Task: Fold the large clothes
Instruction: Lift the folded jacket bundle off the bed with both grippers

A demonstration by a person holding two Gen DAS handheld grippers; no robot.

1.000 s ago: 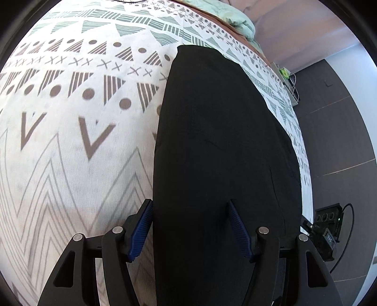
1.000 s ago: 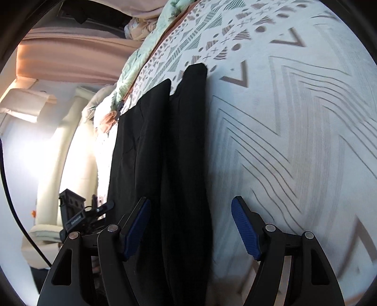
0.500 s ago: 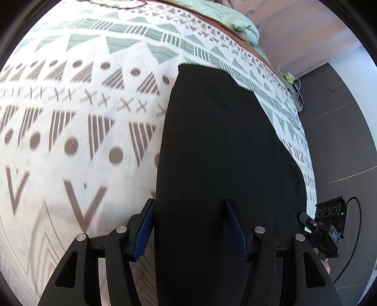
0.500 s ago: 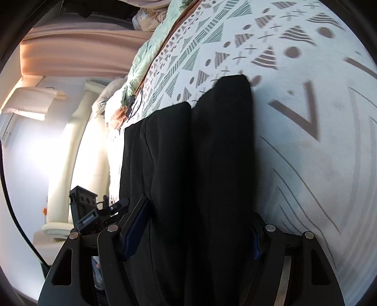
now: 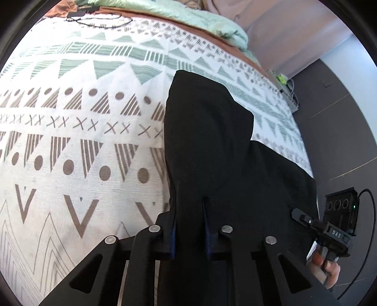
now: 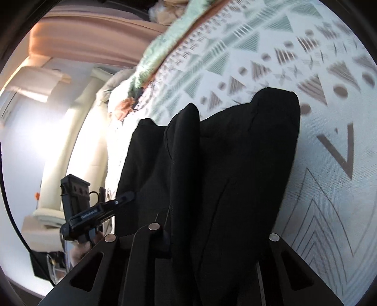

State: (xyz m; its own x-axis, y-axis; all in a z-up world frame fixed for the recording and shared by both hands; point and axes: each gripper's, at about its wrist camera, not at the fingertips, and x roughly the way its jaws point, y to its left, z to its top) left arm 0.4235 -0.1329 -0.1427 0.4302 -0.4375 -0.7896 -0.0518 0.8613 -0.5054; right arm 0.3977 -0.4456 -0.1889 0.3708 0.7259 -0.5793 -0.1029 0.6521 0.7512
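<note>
A long black garment (image 5: 212, 141) lies folded lengthwise on the patterned bed cover (image 5: 70, 141), near the bed's right edge. My left gripper (image 5: 189, 223) is closing on the garment's near end, and its blue pads press a raised ridge of cloth between them. The right wrist view shows the garment (image 6: 247, 153) lifted in humps. My right gripper (image 6: 190, 226) is closing too, with black cloth bunched between its jaws and draped over its right finger. Each view shows the other gripper, held by a hand, at the garment's opposite corner.
The bed cover (image 6: 329, 188) spreads wide beside the garment. A crumpled green blanket (image 5: 188, 16) lies at the far end of the bed. Dark floor (image 5: 341, 141) runs along the bed's right edge. Pale curtains and furniture (image 6: 59, 141) stand beyond the other side.
Both grippers went from open around the garment's near end to closed on it. The near end has risen off the bed into folds, and both cameras have moved forward.
</note>
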